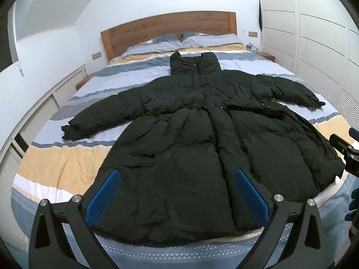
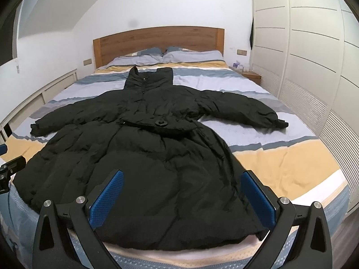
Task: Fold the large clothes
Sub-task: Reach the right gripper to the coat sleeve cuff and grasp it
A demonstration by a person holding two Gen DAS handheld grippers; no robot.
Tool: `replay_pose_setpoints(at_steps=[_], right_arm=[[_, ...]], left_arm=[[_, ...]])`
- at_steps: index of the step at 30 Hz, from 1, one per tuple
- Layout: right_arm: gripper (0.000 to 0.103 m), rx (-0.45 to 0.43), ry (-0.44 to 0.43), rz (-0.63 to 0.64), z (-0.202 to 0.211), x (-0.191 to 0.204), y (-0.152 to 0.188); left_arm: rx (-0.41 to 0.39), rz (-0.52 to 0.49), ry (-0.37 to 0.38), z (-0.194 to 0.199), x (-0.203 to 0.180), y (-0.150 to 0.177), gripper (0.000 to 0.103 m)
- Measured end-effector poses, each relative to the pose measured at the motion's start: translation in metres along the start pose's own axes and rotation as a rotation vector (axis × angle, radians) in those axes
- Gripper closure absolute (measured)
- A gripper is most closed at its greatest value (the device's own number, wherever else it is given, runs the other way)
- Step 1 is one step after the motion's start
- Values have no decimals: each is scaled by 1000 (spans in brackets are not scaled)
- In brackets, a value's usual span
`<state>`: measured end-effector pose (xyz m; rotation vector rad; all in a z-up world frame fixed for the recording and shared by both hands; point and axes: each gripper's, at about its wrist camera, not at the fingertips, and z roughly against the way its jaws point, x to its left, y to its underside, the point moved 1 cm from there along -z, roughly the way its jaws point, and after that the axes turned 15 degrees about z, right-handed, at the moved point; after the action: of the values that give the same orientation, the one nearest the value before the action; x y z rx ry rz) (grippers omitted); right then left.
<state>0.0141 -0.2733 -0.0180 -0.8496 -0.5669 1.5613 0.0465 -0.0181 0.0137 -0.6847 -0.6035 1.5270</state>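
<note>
Left wrist view: left gripper [image 1: 177,196] spread wide, holding nothing, just above the hem of the coat [image 1: 202,139].
Right wrist view: right gripper [image 2: 182,198] likewise spread, empty, over the hem.
Coat: flat, front up, sleeves out, on the bed [image 2: 280,157].
Around: pillows [image 2: 193,56], headboard [image 2: 157,39], wardrobe [image 2: 314,51].

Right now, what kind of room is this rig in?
A home bedroom, most likely: a double bed with a wooden headboard and pillows, plus a tall white wardrobe beside it. A black coat lies spread on the bed.
</note>
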Motion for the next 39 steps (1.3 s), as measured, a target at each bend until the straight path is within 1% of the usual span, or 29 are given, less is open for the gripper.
replay_pose_setpoints(at_steps=[2,6,11,12,14,19,22,24,29,31,36,39], right_arm=[[1,4,-7,-4,-7,-5,-3],[1,12,-16,-22,-23,-16,-11],[1,23,-48,-94,-56,-48,-27],[1,32,-63,-111,-64,-56,-30],[1,46,-57,-135,-79,-70,-34],[1,67,-61,-200,-123,-113,-45],[1,70,-79,-282,-150,-144,-46],[1,75,-86,-361,-170,-170,-44],[1,73,-105,-528,-216,-226,-33],[1,79,-106,-573,-228,-240,-28],[1,70,-156,-728,-260,-279,-6],[1,58,-176,-835,-276,-297,9]], left_arm=[[16,-3,12,-9,-2,-4,0],[48,3,14,-28,-4,-12,0],[96,32,24,-50,4,-24,0],[106,43,15,-57,7,-28,0],[114,66,0,-67,12,-35,0],[89,116,-56,-86,22,-57,0],[85,136,-58,-96,25,-70,0],[91,139,-43,-104,29,-79,0],[99,139,-34,-116,27,-92,0],[126,146,-23,-122,27,-96,0],[168,157,-8,-137,26,-97,0],[171,163,-24,-143,28,-95,0]])
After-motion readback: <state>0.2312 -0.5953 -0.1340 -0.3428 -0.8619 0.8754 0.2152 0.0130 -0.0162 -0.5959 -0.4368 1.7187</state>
